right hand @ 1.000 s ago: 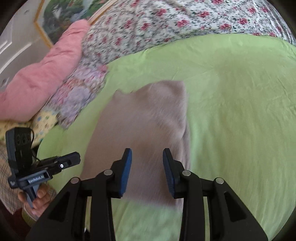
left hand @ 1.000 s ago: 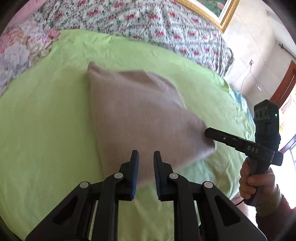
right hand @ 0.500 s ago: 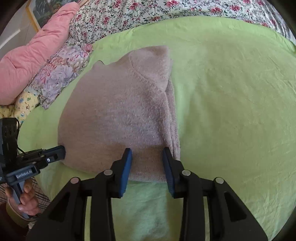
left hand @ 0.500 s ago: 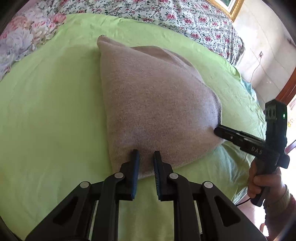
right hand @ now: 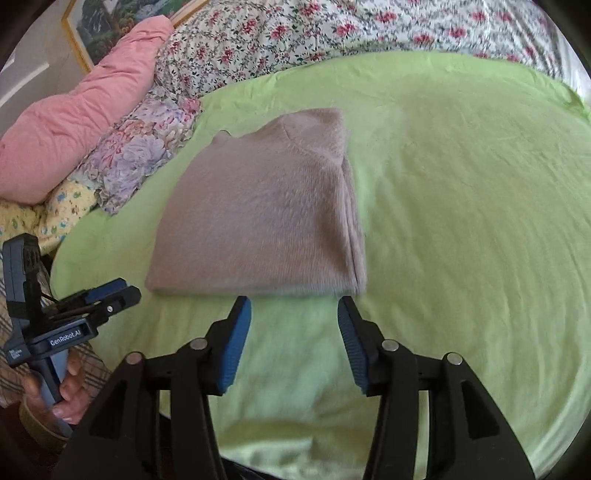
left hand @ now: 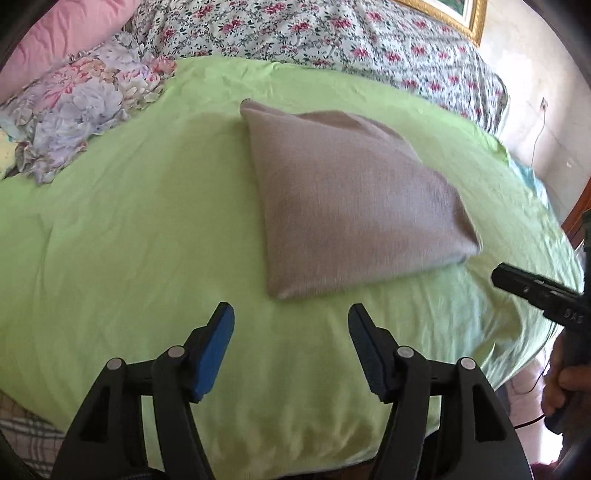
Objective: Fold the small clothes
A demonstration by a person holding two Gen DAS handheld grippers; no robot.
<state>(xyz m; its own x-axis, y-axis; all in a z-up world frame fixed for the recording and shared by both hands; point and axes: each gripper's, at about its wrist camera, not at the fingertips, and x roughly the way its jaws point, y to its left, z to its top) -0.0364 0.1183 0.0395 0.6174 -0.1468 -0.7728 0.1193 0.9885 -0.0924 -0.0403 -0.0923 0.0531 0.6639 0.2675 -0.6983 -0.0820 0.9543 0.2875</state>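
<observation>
A folded beige knit garment lies flat on the green sheet. My left gripper hangs just short of its near edge, jaws opening, nothing between them. My right gripper sits right at the near hem, jaws opening too, with only sheet between the blue pads. Each wrist view also catches the other gripper at its side: the right one and the left one, held by a hand.
A flowered bedspread covers the far side of the bed. A pink pillow and floral cushions lie at the left. A gold picture frame leans beyond. The bed's edge drops off at the right of the left wrist view.
Both grippers were shut on the garment's near edge; they have let go, opened and pulled back toward me. The garment now rests folded on the sheet.
</observation>
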